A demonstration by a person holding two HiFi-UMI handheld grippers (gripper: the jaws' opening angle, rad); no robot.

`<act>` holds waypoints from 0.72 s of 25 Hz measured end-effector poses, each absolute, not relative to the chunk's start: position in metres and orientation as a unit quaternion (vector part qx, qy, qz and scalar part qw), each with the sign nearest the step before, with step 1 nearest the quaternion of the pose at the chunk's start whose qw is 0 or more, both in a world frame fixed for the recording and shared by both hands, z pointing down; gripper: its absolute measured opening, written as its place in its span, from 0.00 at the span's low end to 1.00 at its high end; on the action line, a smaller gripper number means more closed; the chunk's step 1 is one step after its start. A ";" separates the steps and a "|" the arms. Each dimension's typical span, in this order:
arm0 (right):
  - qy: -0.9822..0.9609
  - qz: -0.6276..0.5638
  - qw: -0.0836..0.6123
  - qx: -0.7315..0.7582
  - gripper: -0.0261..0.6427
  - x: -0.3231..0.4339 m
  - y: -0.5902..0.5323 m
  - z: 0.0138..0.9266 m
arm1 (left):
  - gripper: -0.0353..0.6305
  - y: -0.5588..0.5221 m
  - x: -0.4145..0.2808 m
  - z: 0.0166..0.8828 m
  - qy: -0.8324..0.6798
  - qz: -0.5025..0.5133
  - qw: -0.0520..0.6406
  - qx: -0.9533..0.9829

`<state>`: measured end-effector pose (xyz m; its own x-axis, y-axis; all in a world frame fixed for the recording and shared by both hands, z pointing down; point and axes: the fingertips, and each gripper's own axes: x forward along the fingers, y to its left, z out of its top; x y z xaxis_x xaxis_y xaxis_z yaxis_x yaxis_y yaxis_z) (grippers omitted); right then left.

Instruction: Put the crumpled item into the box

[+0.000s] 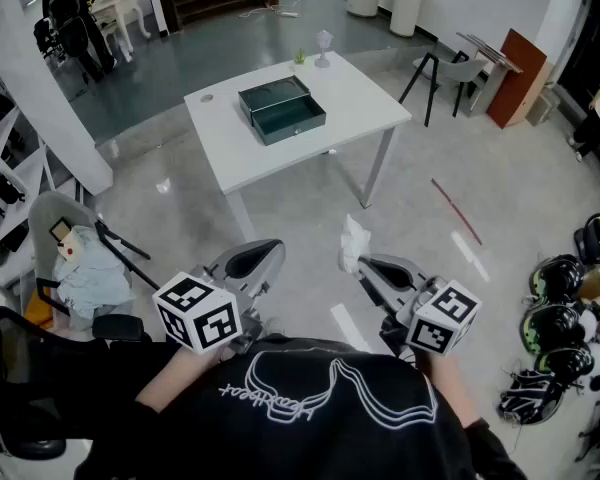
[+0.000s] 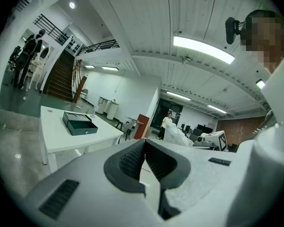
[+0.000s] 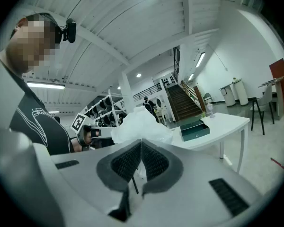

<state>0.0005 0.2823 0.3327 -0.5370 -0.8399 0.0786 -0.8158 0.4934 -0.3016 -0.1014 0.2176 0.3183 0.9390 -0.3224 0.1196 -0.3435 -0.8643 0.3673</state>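
A crumpled white paper [image 1: 354, 243] [image 3: 141, 125] sticks out past the tips of my right gripper [image 1: 361, 265] [image 3: 140, 142], which is shut on it. My left gripper [image 1: 272, 251] [image 2: 144, 141] is shut with nothing between its jaws; it is held level with the right one, close to the person's chest. The dark green open box [image 1: 282, 110] [image 2: 78, 123] [image 3: 195, 130] sits on the white table [image 1: 230, 148] well ahead of both grippers. In the left gripper view the crumpled paper [image 2: 177, 137] shows off to the right.
A black chair with a grey cloth [image 1: 88, 268] stands at the left. Several helmets [image 1: 562, 318] lie on the floor at the right. A small plant and a glass [image 1: 323, 48] stand at the table's far edge. A red stick [image 1: 455, 211] lies on the floor.
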 end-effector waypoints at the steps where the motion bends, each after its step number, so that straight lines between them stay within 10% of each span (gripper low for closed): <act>1: 0.863 -0.153 0.040 -0.480 0.05 0.001 0.286 0.333 | 0.06 0.222 -0.100 0.317 -0.171 0.027 0.193 0.966; 18: 0.845 -0.166 0.046 -0.507 0.05 0.023 0.277 0.343 | 0.06 0.209 -0.077 0.327 -0.146 0.031 0.209 0.967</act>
